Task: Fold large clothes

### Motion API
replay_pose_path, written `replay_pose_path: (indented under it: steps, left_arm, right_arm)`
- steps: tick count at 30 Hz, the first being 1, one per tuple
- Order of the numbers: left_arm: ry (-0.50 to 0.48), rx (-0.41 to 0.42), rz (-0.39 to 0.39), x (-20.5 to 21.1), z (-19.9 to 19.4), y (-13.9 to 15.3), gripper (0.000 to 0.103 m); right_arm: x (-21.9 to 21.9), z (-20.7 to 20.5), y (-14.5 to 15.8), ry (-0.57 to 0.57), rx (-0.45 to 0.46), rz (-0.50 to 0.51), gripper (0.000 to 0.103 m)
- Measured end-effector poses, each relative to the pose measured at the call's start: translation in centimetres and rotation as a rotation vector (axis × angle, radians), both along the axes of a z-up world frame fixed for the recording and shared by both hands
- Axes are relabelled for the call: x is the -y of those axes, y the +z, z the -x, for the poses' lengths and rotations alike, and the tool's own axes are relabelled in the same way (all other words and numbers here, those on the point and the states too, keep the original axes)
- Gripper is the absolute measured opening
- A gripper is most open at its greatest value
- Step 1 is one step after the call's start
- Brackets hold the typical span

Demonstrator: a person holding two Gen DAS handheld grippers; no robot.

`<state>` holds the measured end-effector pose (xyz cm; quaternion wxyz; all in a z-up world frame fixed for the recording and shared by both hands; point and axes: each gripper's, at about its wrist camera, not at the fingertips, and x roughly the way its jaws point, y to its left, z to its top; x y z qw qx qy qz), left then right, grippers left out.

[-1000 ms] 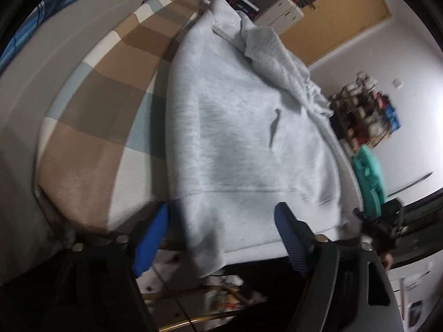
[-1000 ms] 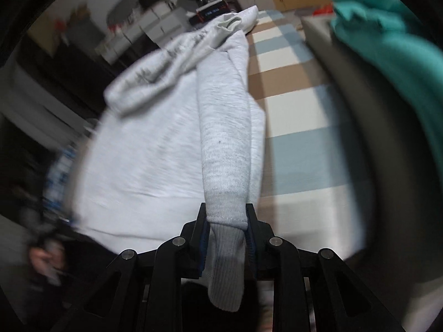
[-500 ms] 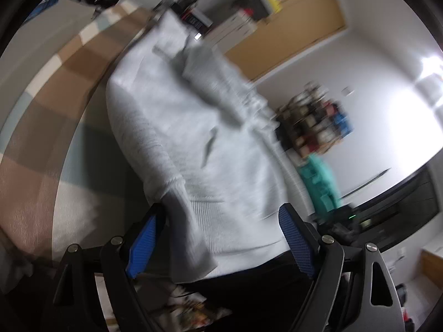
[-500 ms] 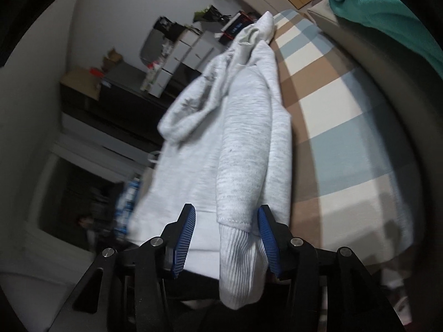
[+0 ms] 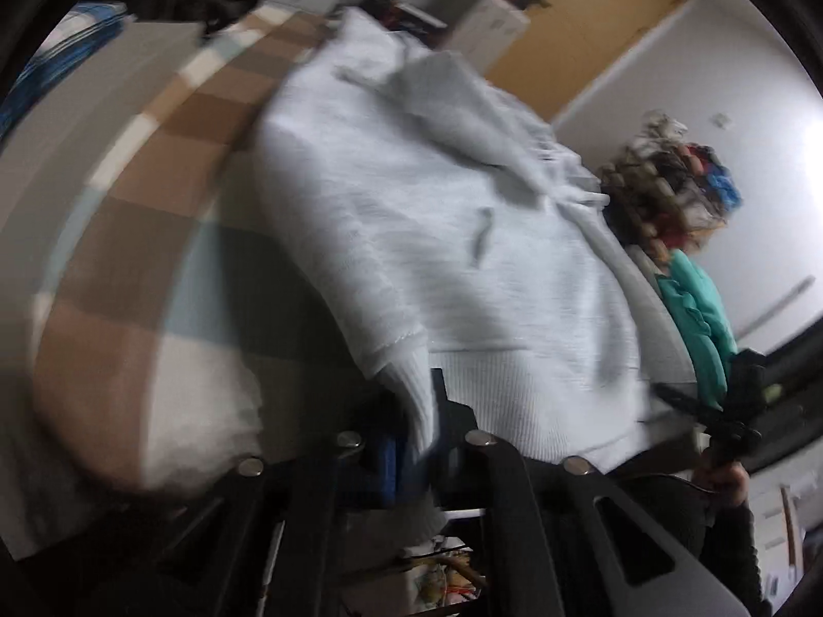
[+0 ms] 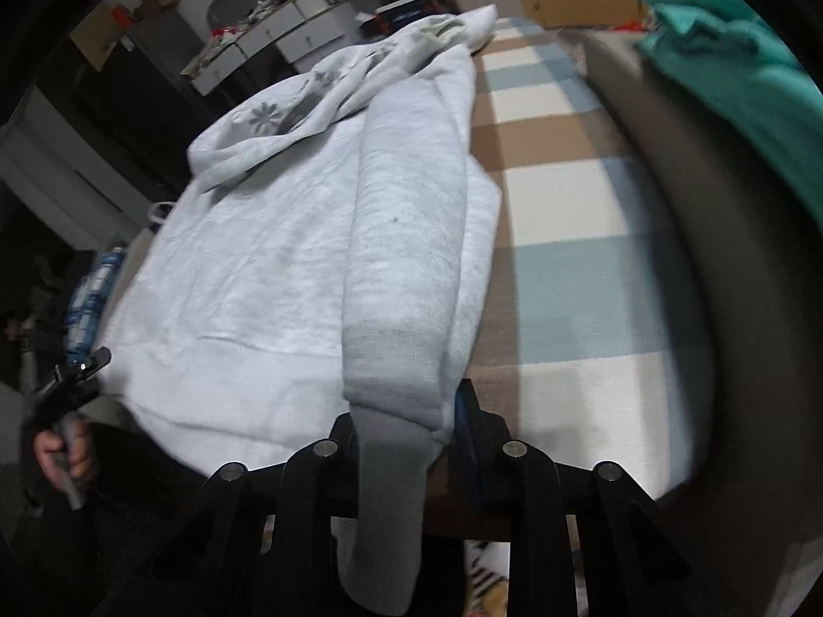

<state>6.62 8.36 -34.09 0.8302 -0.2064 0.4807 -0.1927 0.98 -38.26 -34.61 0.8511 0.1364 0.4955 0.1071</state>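
the big checked bed [image 6: 560, 205] has the grey hoodie [image 6: 288, 236] lying flat on it, bottom edge at the near side. a moment ago the left gripper [image 5: 411, 432] was wide open — now its fingers are pinched together on the left sleeve cuff [image 5: 411, 375]. the right gripper [image 6: 406, 432] let its sleeve cuff [image 6: 396, 401] go, and now its fingers sit close on both sides of it again. so both sleeves look ready to be folded in.
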Motion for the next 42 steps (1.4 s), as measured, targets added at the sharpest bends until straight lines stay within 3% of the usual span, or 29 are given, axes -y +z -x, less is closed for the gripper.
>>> replay_pose_path:
  steps: [2, 4, 6, 7, 8, 11, 12, 14, 16, 18, 22, 24, 25, 26, 27, 28, 33, 37, 42]
  left_arm:
    - [0.037, -0.054, -0.008, -0.9, 0.0, -0.9, 0.002]
    - [0.054, -0.096, -0.004, -1.8, 0.3, -1.4, 0.002]
    - [0.022, -0.074, -0.121, -1.1, 1.1, -0.8, 0.002]
    - [0.012, -0.05, -0.16, -0.7, 1.6, -0.3, 0.002]
    - [-0.009, -0.027, -0.165, -0.3, 2.2, 0.5, 0.002]
    - [-0.083, 0.016, -0.073, -0.2, 2.2, 1.6, 0.003]
    - [-0.095, 0.026, -0.029, -0.3, 1.8, 1.7, 0.007]
    - [-0.107, 0.017, 0.061, -0.7, 0.4, 1.4, 0.024]
    - [-0.069, -0.032, 0.152, -1.4, -0.9, 0.2, 0.054]
    - [-0.027, -0.059, 0.19, -1.9, -1.6, -0.6, 0.075]
    - [0.008, -0.095, 0.195, -1.8, -2.2, -1.6, 0.076]
    - [0.005, -0.073, 0.166, -1.6, -1.9, -1.3, 0.075]
    - [0.001, -0.075, 0.168, -1.4, -1.8, -1.2, 0.066]
    - [0.006, -0.088, 0.158, -1.4, -1.8, -1.3, 0.053]
    - [0.03, -0.126, 0.094, -1.4, -1.7, -1.6, 0.016]
    - [0.049, -0.146, 0.049, -1.5, -1.9, -1.7, 0.006]
    - [0.043, -0.175, 0.035, -1.9, -0.8, -1.1, 0.005]
    - [0.019, -0.192, 0.066, -2.2, 0.2, -0.1, 0.004]
    - [-0.028, -0.145, 0.061, -2.1, 2.7, 2.9, 0.003]
  right_arm:
    - [0.3, 0.3, 0.6, -0.029, 0.013, 0.019, 0.009]
    - [0.5, 0.7, 1.0, -0.053, 0.016, 0.032, 0.008]
    - [0.1, 1.1, 1.5, -0.059, 0.035, 0.127, 0.007]
    - [-0.7, 1.6, 1.9, -0.054, 0.074, 0.238, 0.007]
    - [-1.1, 2.0, 1.9, -0.042, 0.088, 0.277, 0.007]
    - [-2.2, 2.5, 1.8, -0.026, 0.079, 0.337, 0.008]
    - [-2.2, 2.5, 1.9, -0.017, 0.078, 0.305, 0.008]
    - [-1.8, 2.3, 2.3, -0.014, 0.079, 0.2, 0.008]
    - [-1.0, 1.7, 2.4, -0.019, 0.071, 0.079, 0.01]
    - [-0.7, 1.4, 2.6, -0.028, 0.067, 0.002, 0.011]
    - [-1.0, 0.8, 1.9, -0.015, 0.036, 0.002, 0.014]
    - [-1.2, 0.8, 1.7, -0.015, 0.034, 0.031, 0.014]
    - [-1.4, 0.5, 1.5, -0.02, 0.025, 0.066, 0.014]
    - [-1.4, 0.4, 1.3, -0.023, 0.016, 0.078, 0.014]
    - [-1.4, 0.2, 1.0, -0.027, 0.005, 0.087, 0.014]
    - [-1.4, 0.1, 1.0, -0.03, 0.004, 0.094, 0.011]
    - [-1.2, 1.1, 2.2, -0.028, 0.066, 0.136, 0.007]
    - [-0.4, 2.6, 4.6, -0.048, 0.122, 0.083, 0.007]
    - [0.0, 5.5, 7.8, -0.041, 0.174, -0.031, 0.006]
